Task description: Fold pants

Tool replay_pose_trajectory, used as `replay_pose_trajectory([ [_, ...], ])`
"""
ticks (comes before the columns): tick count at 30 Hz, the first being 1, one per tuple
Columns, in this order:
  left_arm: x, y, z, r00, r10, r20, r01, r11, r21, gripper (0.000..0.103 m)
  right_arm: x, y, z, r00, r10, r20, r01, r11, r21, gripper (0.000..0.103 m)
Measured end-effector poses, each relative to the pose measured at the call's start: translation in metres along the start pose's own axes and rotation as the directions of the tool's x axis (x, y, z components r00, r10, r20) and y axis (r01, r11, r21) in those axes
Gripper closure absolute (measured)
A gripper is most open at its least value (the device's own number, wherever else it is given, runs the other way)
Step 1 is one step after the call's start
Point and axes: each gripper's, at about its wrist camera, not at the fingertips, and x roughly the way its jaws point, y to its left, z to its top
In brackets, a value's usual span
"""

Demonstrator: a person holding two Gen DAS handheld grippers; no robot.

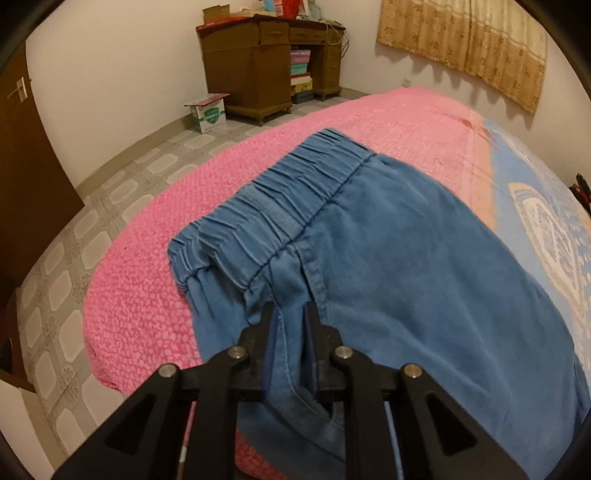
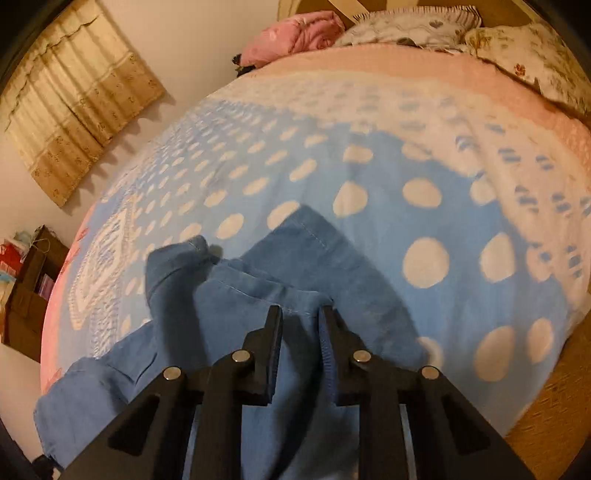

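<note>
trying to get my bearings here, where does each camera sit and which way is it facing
Left wrist: on the left gripper, looking along its fingers over the pants waistband toward the wooden desk and tiled floor; only its black fingers show.
Right wrist: on the right gripper, looking over the pants leg ends toward the pillows; only its black fingers show.
Shared: the pants, the bed cover and the tan curtain.

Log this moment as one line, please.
left gripper: shut on pants near waistband | right gripper: shut on leg hems | on bed
</note>
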Motion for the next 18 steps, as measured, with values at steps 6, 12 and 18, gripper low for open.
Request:
replay_pose_trajectory([
  [6, 0.009, -0.008, 0.000, 0.999, 0.036, -0.012, -0.036, 0.999, 0.015, 0.081, -0.005, 0.017, -0.003, 0.999, -0.044, 0.005, 0.044, 0.991, -0.130, 0.079],
  [12, 0.013, -0.018, -0.003, 0.995, 0.101, -0.004, -0.101, 0.993, 0.061, 0.080, 0.000, 0.025, -0.018, 0.998, -0.052, -0.019, 0.046, 0.967, -0.249, 0.103],
  [18, 0.014, -0.006, -0.001, 0.998, 0.054, -0.026, -0.054, 0.999, 0.003, 0.075, -0.040, -0.015, -0.007, 0.989, -0.111, 0.097, 0.118, 0.990, -0.080, 0.103],
])
